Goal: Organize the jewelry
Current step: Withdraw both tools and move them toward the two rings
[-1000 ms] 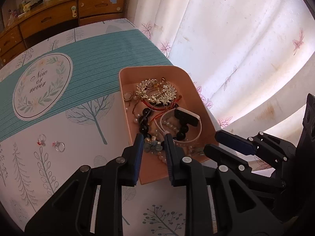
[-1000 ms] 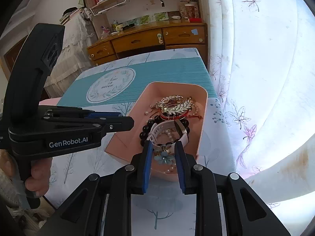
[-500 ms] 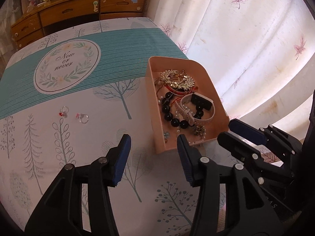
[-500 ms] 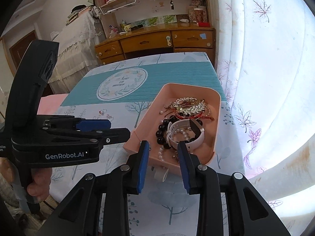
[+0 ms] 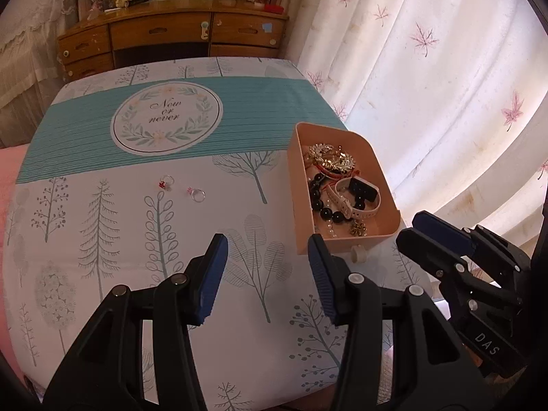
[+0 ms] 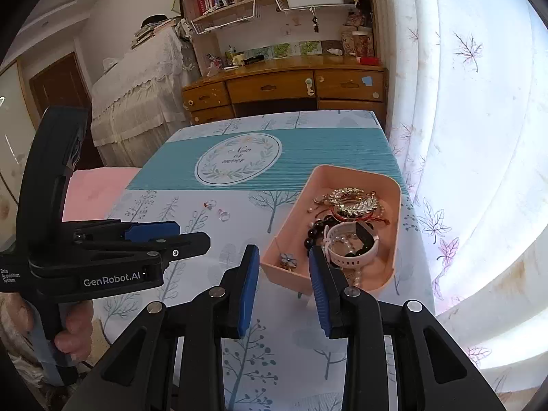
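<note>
Both tools have drawn back from the pink tray (image 5: 383, 185) since a second ago, when each had its blue pads nearly together over the tray's near end; now the left hand-held gripper (image 5: 267, 274) hangs above the counter (image 5: 102, 239) with its fingers spread wide and nothing between them, and the right hand-held gripper (image 6: 282, 282) is likewise parted and empty, just short of the tray's near wall. The blue flower piece (image 6: 287, 261) that sat between the right pads before now lies inside the tray at its near left corner. The tray sits at the counter's right edge beside the curtain (image 5: 428, 68), its long axis running from the near edge away toward the wooden dresser (image 5: 171, 37), angled a little to the right in the right wrist view. Inside it, a gold leaf hair piece (image 5: 330, 159) lies at the far end, a black bead bracelet (image 5: 323, 202) and a white-strapped watch (image 5: 356, 198) in the middle, with pearl strands near the front. Two small rings (image 5: 183, 188) lie on the tree-print cloth well left of the tray. A small cream cylinder (image 5: 358, 252) rests on the cloth just outside the tray's near wall.
</note>
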`<state>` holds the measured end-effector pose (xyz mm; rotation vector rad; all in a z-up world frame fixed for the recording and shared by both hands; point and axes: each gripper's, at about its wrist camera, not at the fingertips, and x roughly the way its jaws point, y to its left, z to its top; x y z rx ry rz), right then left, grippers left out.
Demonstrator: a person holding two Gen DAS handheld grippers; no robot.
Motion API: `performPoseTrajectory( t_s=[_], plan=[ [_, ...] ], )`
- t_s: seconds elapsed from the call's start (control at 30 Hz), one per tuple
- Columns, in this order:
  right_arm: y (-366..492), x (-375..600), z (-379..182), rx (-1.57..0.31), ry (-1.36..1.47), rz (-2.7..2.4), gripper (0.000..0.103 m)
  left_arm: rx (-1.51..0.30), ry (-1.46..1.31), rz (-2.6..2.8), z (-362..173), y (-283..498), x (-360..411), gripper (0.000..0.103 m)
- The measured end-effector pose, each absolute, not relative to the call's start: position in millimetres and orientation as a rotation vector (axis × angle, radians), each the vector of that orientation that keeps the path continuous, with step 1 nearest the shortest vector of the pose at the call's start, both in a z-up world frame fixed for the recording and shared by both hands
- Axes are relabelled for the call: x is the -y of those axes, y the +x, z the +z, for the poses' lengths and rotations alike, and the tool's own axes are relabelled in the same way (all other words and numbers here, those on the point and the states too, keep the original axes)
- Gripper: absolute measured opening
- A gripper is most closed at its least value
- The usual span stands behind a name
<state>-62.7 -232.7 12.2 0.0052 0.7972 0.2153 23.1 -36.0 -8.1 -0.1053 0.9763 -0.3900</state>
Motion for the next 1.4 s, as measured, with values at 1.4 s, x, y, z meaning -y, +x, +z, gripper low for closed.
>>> performPoseTrajectory(
  t_s=[1.4],
  plan=[
    [15.9,115.6,-28.9,-0.987,0.059,0.304,0.030,-0.975,-0.252,-0.222,-62.5,63.6,-94.8,0.046]
  ],
)
